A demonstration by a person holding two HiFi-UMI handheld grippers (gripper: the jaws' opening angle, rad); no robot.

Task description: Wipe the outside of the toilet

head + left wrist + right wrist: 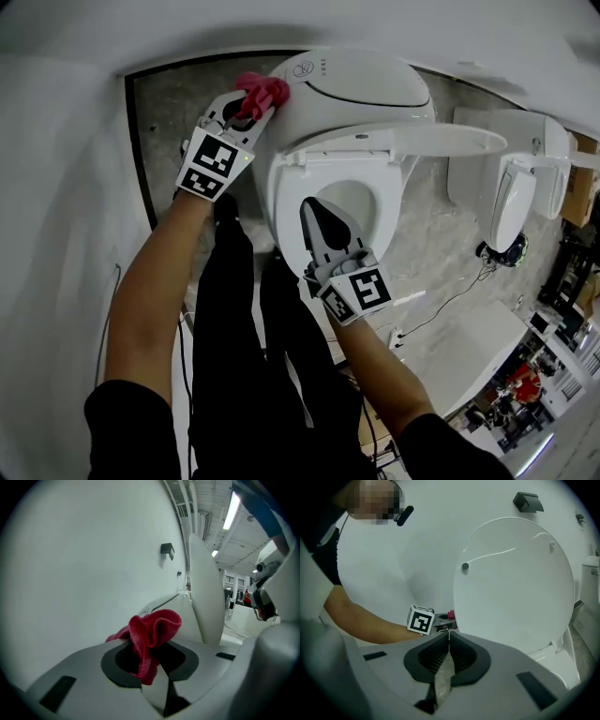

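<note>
Red cloth (263, 92) is pinched in the left claw (251, 111) and pressed to the left rear flank of the toilet (370, 89), so the wiping step looks under way. Next calls for a firm sweep along the shell. The right claw (312, 208), closed and empty, hovers over the seat (387, 192).

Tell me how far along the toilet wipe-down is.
Early, it seems. Nothing shows as already wiped. In hand: the left gripper clamps the red cloth against a rear corner of the toilet. The right gripper is shut and empty above the seat. Left: the raised lid and the rest of the outside, probably.
</note>
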